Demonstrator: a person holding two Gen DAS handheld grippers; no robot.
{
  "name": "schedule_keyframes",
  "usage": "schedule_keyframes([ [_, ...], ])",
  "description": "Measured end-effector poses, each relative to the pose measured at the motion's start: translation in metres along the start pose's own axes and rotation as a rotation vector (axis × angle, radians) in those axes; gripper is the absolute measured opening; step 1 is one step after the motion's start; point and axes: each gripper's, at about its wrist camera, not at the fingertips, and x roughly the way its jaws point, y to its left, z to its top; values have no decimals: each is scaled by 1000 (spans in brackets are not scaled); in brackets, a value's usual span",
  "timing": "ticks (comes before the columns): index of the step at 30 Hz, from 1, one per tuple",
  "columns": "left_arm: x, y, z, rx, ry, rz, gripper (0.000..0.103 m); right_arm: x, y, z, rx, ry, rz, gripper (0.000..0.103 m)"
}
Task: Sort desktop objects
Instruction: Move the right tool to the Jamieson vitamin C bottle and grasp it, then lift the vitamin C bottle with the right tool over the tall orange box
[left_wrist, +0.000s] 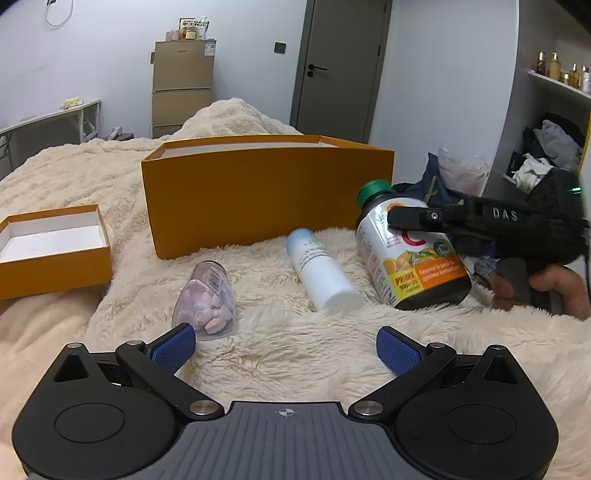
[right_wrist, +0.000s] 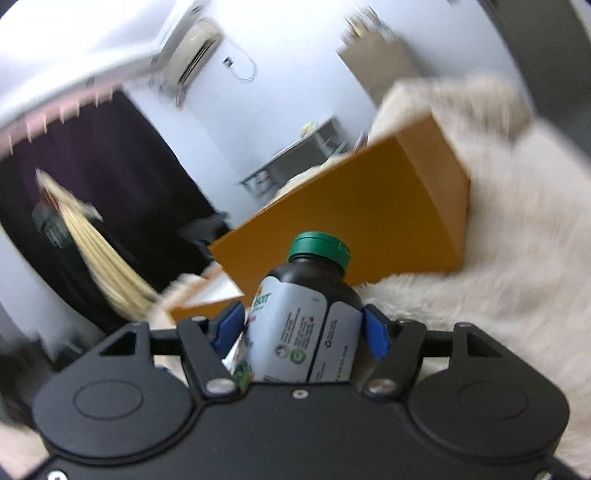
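Between my right gripper's (right_wrist: 301, 328) clamping pads sits the vitamin bottle (right_wrist: 306, 314), big orange box (right_wrist: 351, 218) just beyond; my left gripper (left_wrist: 286, 345) gapes, candy jar (left_wrist: 207, 299) and white bottle (left_wrist: 321, 273) ahead.

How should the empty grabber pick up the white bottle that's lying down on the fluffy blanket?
Probably around its middle. The white bottle lies on its side on the blanket, its flat bottom toward the open left gripper. Coming down from above, one finger on each long side, suits its round, even body. The candy jar and vitamin bottle leave room on both sides.
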Motion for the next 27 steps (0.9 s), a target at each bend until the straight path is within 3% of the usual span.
schedule_keyframes([
  [5, 0, 0, -1, -1, 1, -2, 103, -10, 82, -11, -479, -55, -152, 65],
  [7, 0, 0, -1, -2, 1, 0, 103, -6, 95, -18, -557, -32, -170, 65],
  [13, 0, -1, -1, -1, 3, 1, 103, 14, 79, -17, -455, 99, -117, 75],
  [16, 1, -1, -1, 0, 5, 3, 103, 21, 73, -26, -417, 140, -79, 62],
  [27, 1, 1, -1, 0, 4, -2, 103, 12, 65, -17, -368, 96, -102, 60],
])
